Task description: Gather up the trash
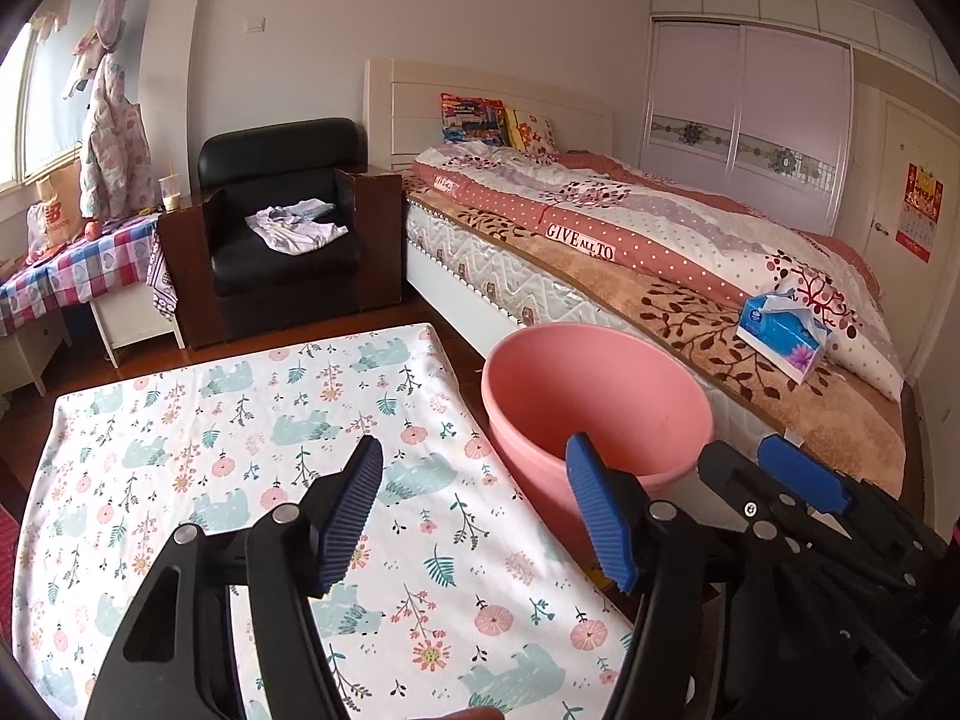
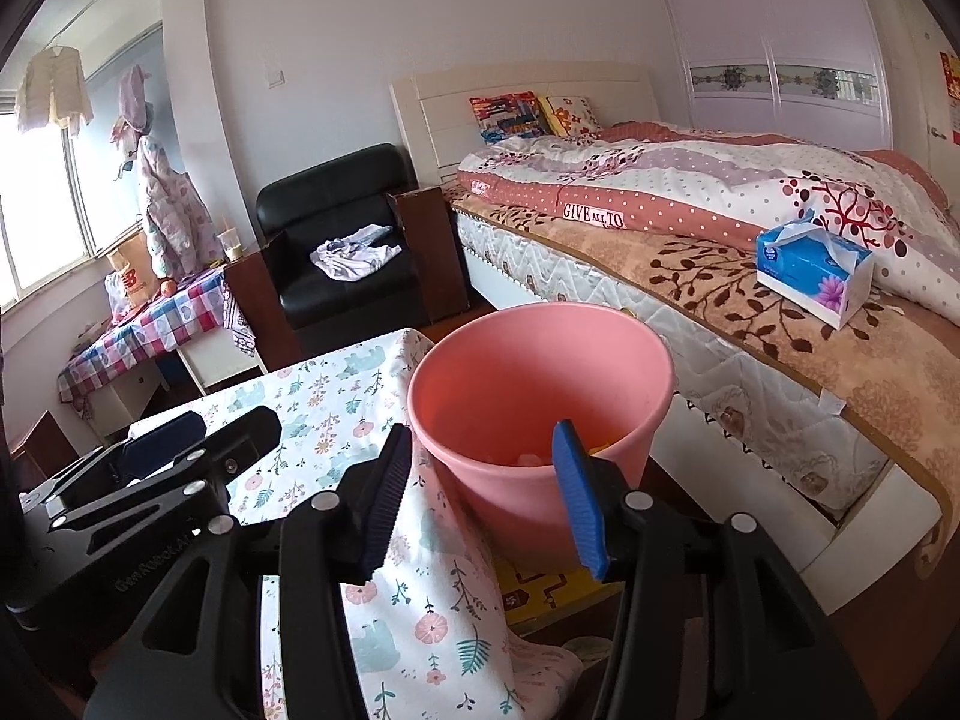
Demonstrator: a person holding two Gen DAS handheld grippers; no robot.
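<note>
Seemingly upright, the round pink plastic bucket (image 1: 594, 402) stands on the floor with its long axis vertical and its open mouth facing up, wider at the rim than lower down. From the left wrist view it sits at about one o'clock from the left gripper (image 1: 480, 498), whose black arms end in ribbed blue pads; the jaws stand apart with nothing between them, and the right-hand pad overlaps the bucket's near rim in the picture. A table draped in a white cotton cloth printed with pale blue bears and pink flowers (image 1: 240, 450) fills the area from nine to twelve o'clock of that gripper. Past the bucket, at two o'clock, lies a bed with a brown leaf-patterned fleece blanket (image 1: 690, 312), and on it a blue cardboard tissue box (image 1: 780, 336). A glossy black leather armchair (image 1: 282, 228) stands at eleven o'clock.

From the right wrist view, the same smooth bucket (image 2: 540, 372) is straight ahead at twelve o'clock of the right gripper (image 2: 486, 474), whose ribbed blue pads are spread and grasp nothing. Pale and yellow scraps (image 2: 540, 453) lie at the bucket's bottom. The left gripper's black frame (image 2: 162, 480) shows at nine o'clock over the cloth (image 2: 324, 408).
</note>
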